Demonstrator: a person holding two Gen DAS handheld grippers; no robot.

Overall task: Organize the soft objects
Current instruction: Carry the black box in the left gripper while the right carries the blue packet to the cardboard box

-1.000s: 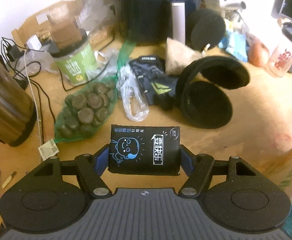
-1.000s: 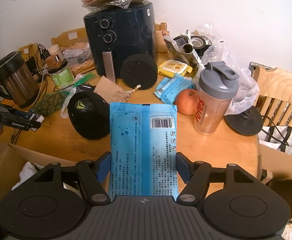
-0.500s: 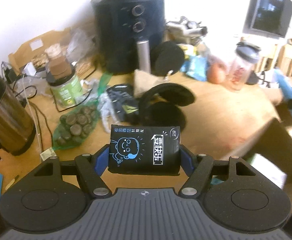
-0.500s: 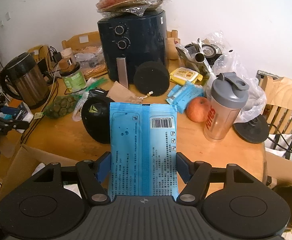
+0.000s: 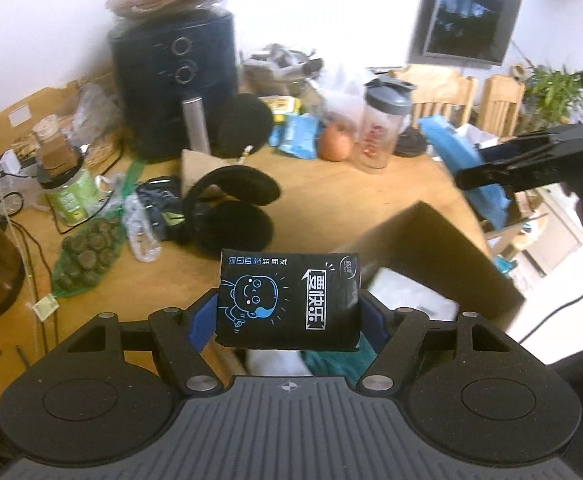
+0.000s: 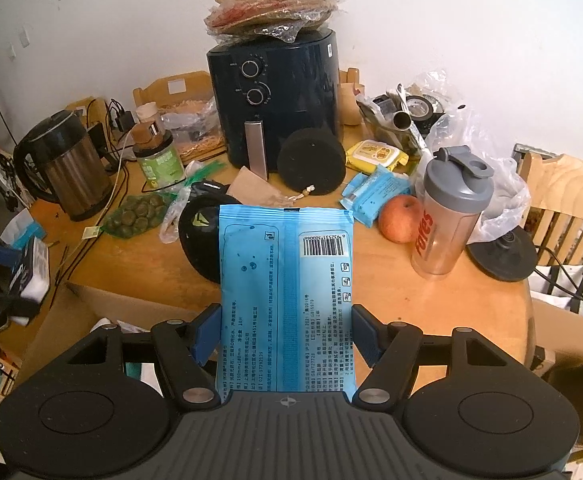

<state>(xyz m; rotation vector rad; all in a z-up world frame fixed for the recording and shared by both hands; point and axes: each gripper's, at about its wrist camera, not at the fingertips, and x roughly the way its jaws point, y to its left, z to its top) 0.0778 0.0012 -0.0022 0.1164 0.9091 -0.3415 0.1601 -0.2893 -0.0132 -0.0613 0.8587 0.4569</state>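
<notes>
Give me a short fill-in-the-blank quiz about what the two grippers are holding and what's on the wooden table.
1. The left gripper clamps a soft ____ tissue pack with a cartoon face.
2. The right gripper clamps a flat ____ plastic wipes packet.
3. A red ____ lies beside the clear grey-lidded shaker bottle.
4. A stack of paper liners sits on the dark blue ____.

Missing: black; blue; apple; air fryer

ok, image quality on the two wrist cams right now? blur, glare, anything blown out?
Left wrist view: background smeared by motion blur, the shaker bottle soft, the wall around the TV blown out, while the black tissue pack stays sharp. Right wrist view: crisp and evenly lit, the barcode on the blue wipes pack legible. Both show fisheye bending at the edges.
</notes>
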